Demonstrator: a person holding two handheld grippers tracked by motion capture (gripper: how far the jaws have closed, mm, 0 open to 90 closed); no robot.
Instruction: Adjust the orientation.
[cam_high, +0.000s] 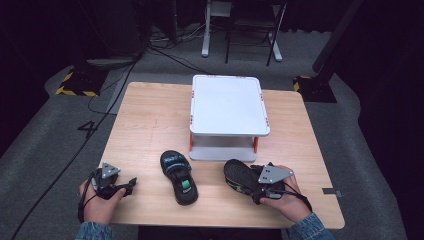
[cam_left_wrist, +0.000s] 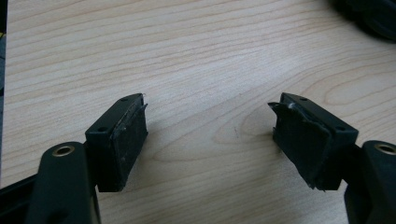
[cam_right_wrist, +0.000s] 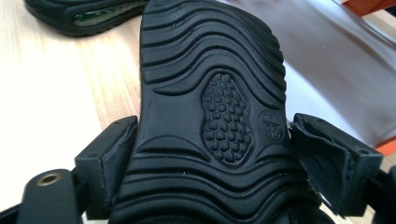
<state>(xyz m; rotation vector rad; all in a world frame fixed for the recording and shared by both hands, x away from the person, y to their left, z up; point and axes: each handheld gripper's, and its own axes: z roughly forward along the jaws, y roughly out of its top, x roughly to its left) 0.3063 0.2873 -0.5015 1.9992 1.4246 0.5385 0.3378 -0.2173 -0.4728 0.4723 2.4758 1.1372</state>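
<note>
Grippers, two, hand-held, sat at the near table edge. Right gripper (cam_high: 256, 189) lay in the right hand (cam_high: 287, 197), jaws set either side of a black sandal (cam_high: 239, 176) turned sole-up; in the right gripper view the ribbed sole (cam_right_wrist: 210, 121) ran between both pads, the left pad touching its edge, the right pad just beside it with a thin gap that could not be judged for certain, so a firm clamp could not be confirmed. Sandal's heel end sat between the jaws, toe end pointing away toward the shelf. Left gripper (cam_high: 131, 183) lay in the left hand (cam_high: 100, 200) at the near left corner, jaws wide apart, with only bare wood (cam_left_wrist: 205, 70) between the pads. Denim sleeves showed at both wrists. Second sandal (cam_high: 179, 176), black with blue strap and green patch, lay upright on the table (cam_high: 145, 125) between the two grippers, well apart from the left one and near the first sandal; its side showed at the top left of the right gripper view (cam_right_wrist: 79, 18). White two-tier shelf (cam_high: 227, 105) with orange posts stood beyond the sandals, at the table's far middle, its lower tier just behind the held sandal. Grey carpet, cables and a chair base (cam_high: 240, 45) lay past the table.
</note>
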